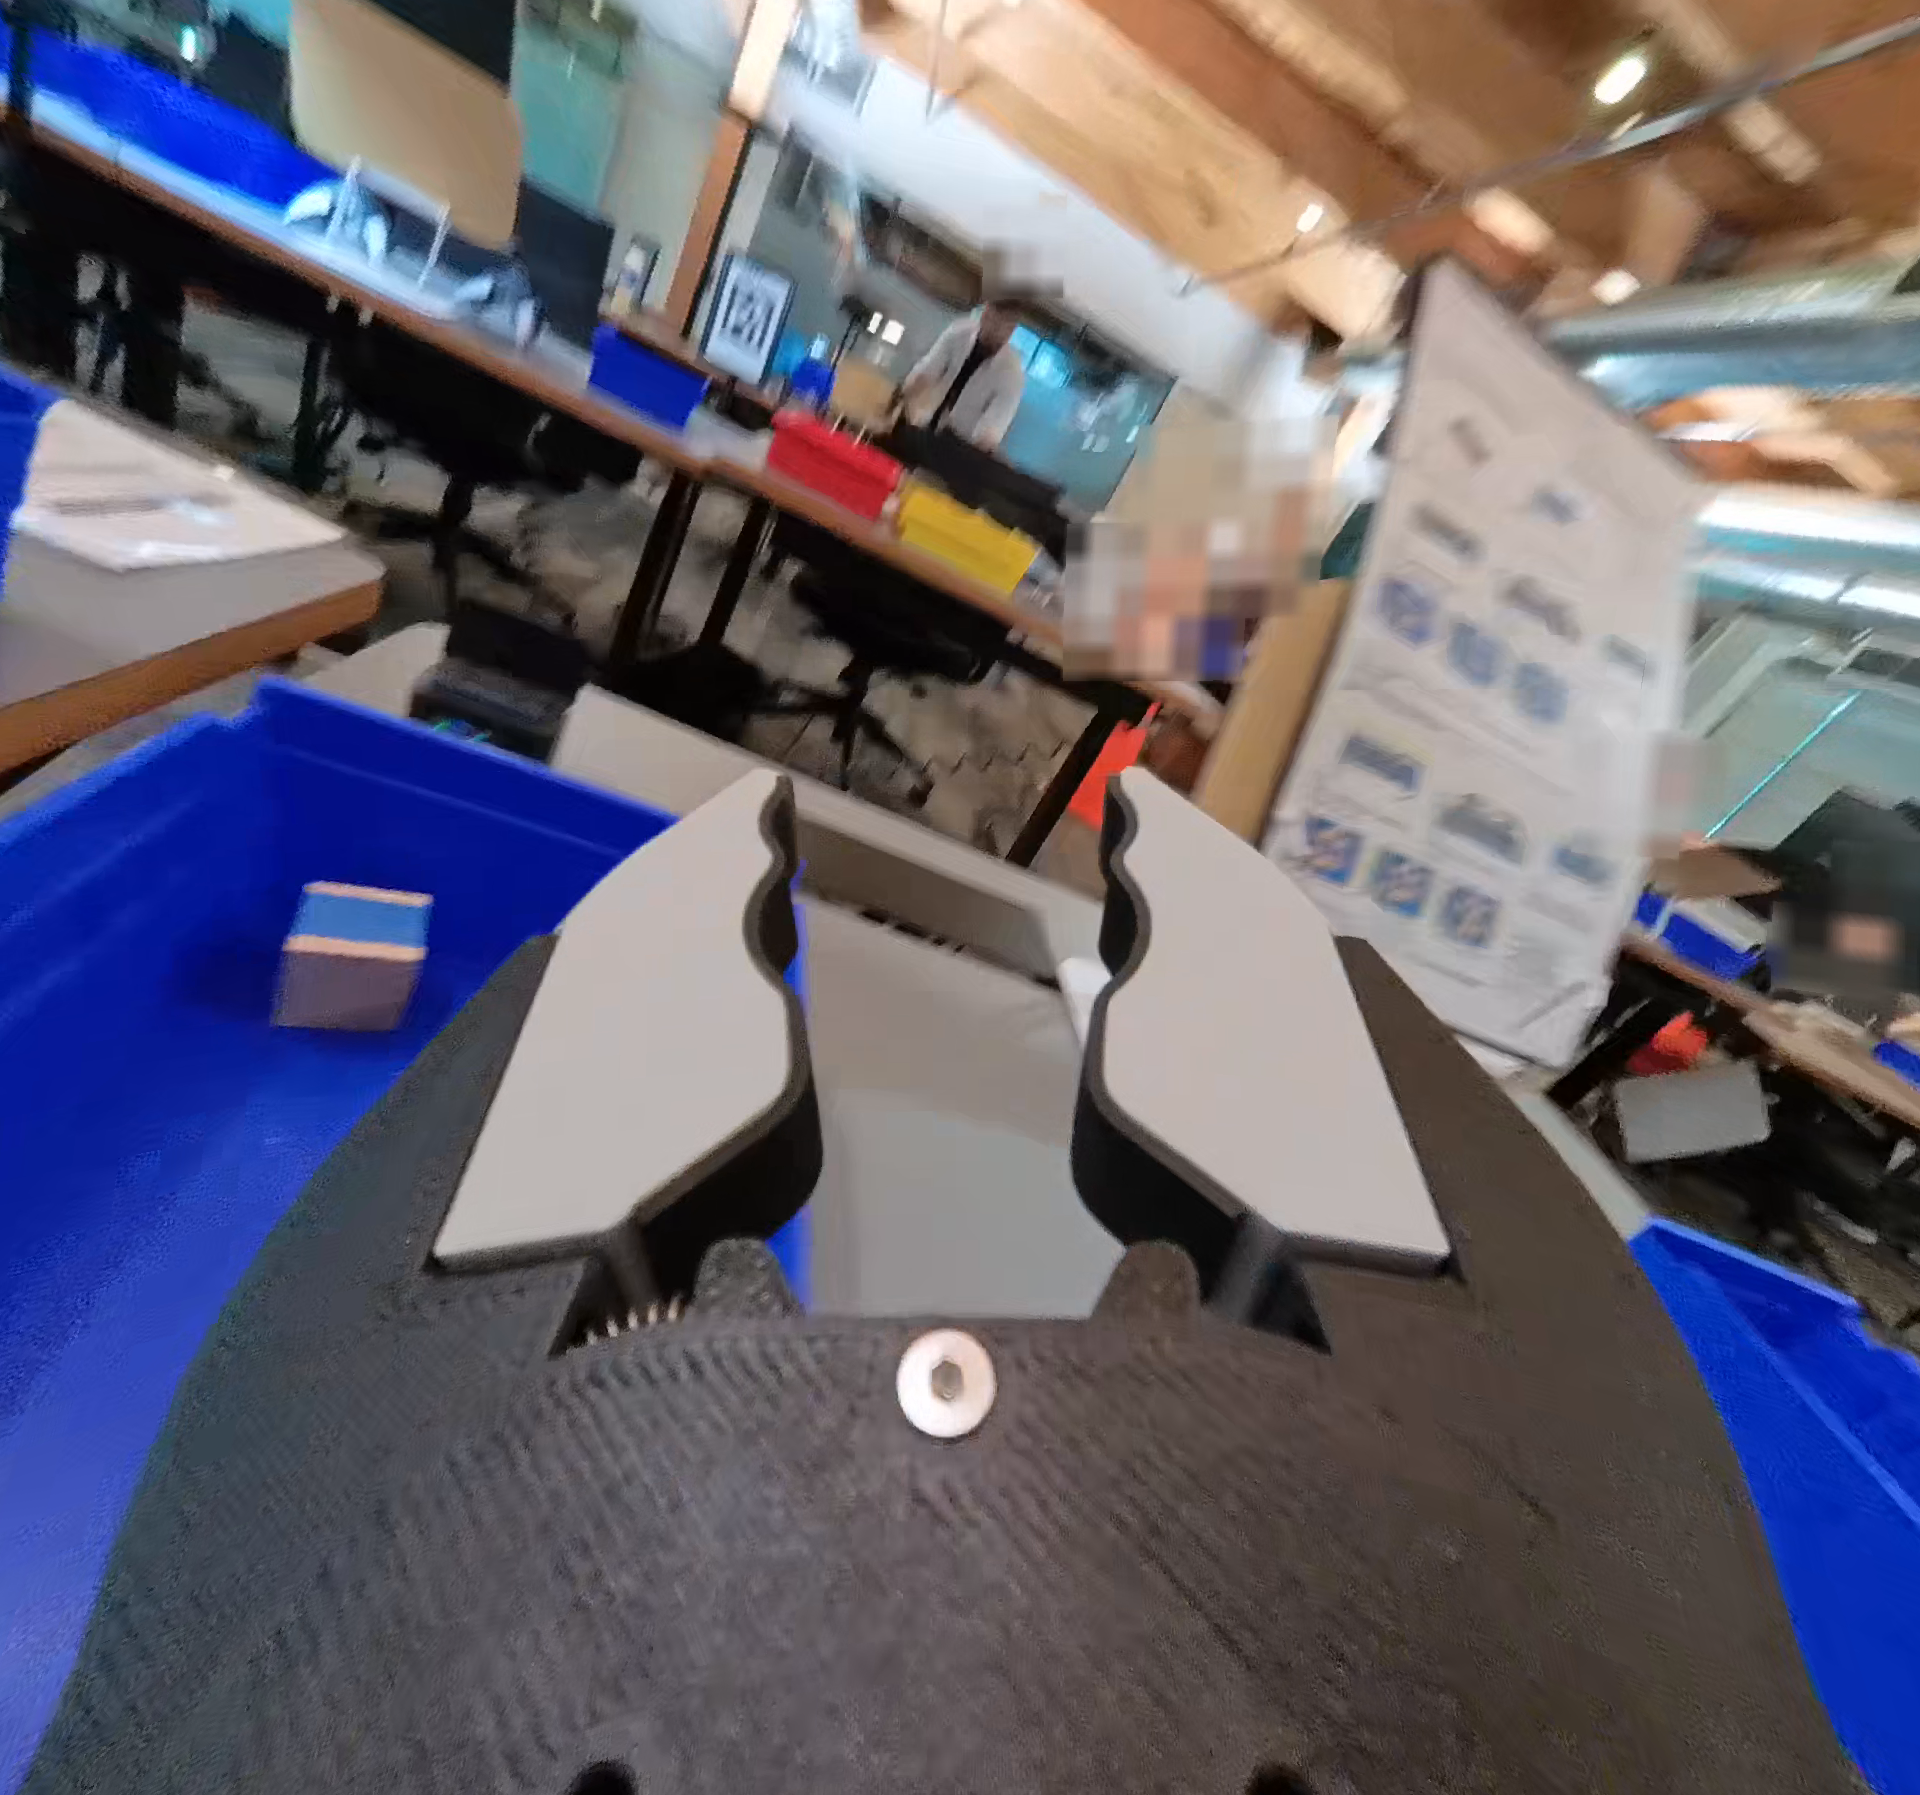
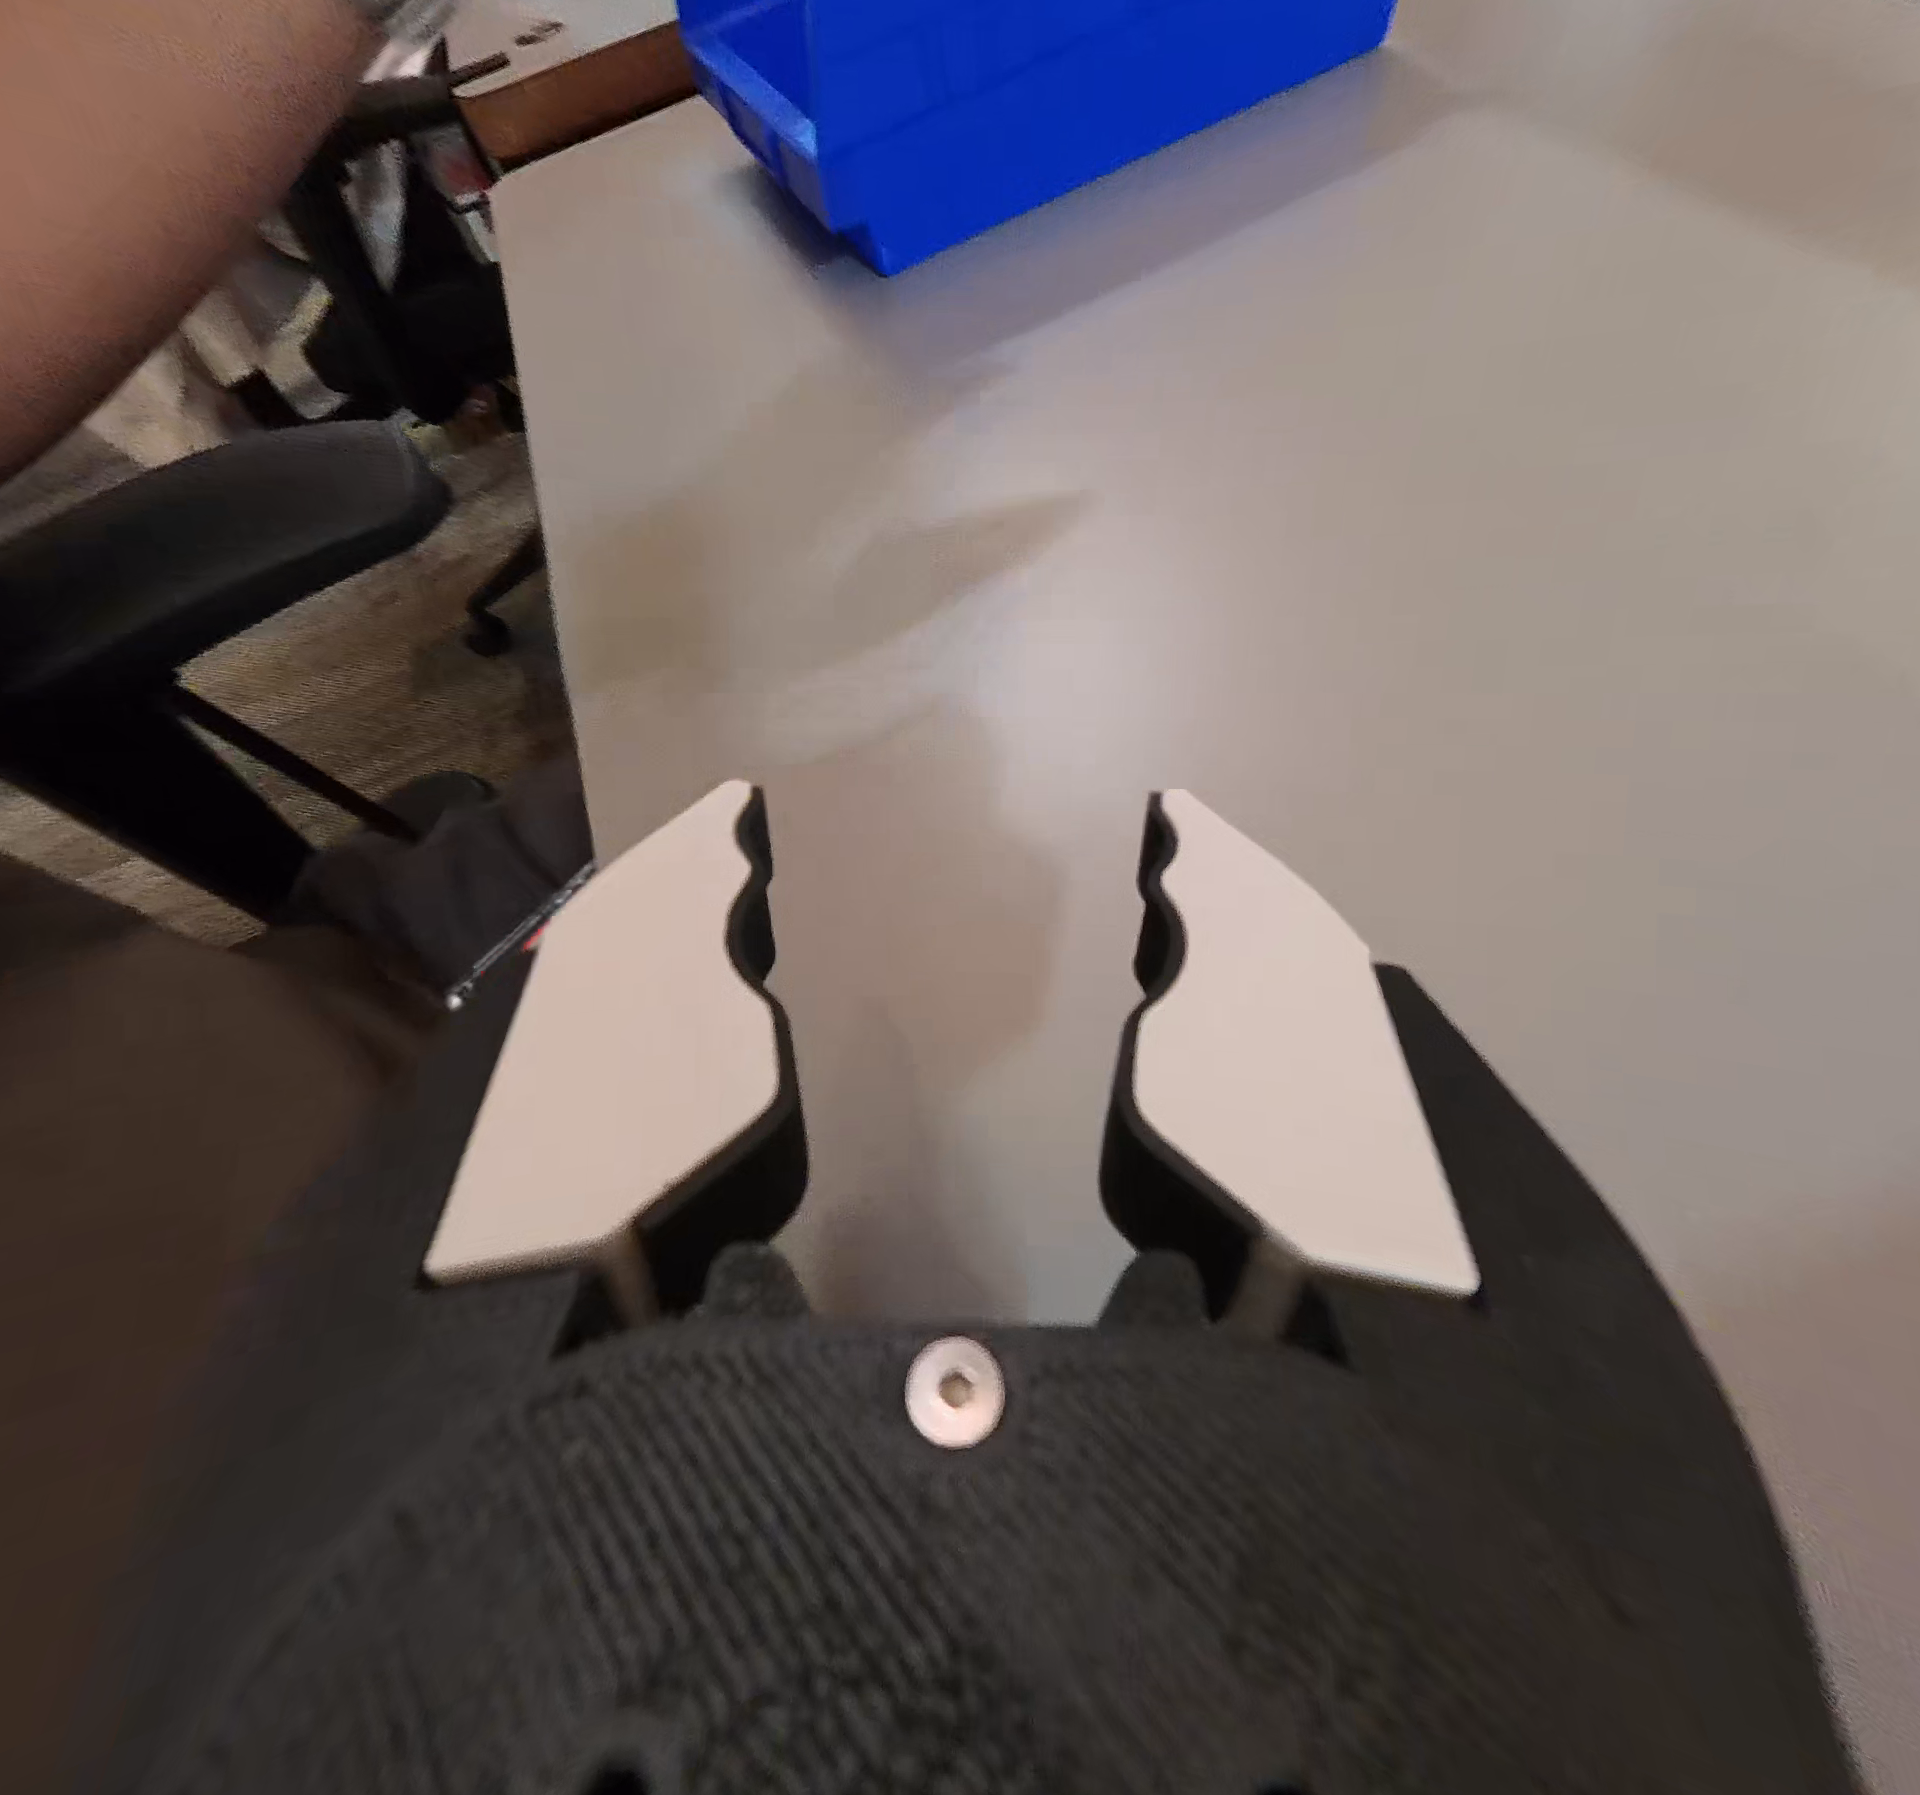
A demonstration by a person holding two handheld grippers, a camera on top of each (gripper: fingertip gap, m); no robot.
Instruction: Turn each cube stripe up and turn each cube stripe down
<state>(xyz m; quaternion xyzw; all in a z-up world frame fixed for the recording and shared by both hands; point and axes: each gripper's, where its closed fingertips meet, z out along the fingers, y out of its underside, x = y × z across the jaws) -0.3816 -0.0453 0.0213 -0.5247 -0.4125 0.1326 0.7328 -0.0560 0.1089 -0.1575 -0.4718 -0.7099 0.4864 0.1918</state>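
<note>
Grey table (image 2: pixel 1351 550), blue bin (image 2: pixel 1039 52), cube (image 1: pixel 353 956)

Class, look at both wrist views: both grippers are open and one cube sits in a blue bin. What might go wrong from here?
1. The left gripper points above the small striped wooden cube in the blue plastic bin, so it may miss without re-aiming.
2. The bin's tall walls may block its fingers.
3. The right gripper sees only bare grey table; no cube is in its view.
</note>
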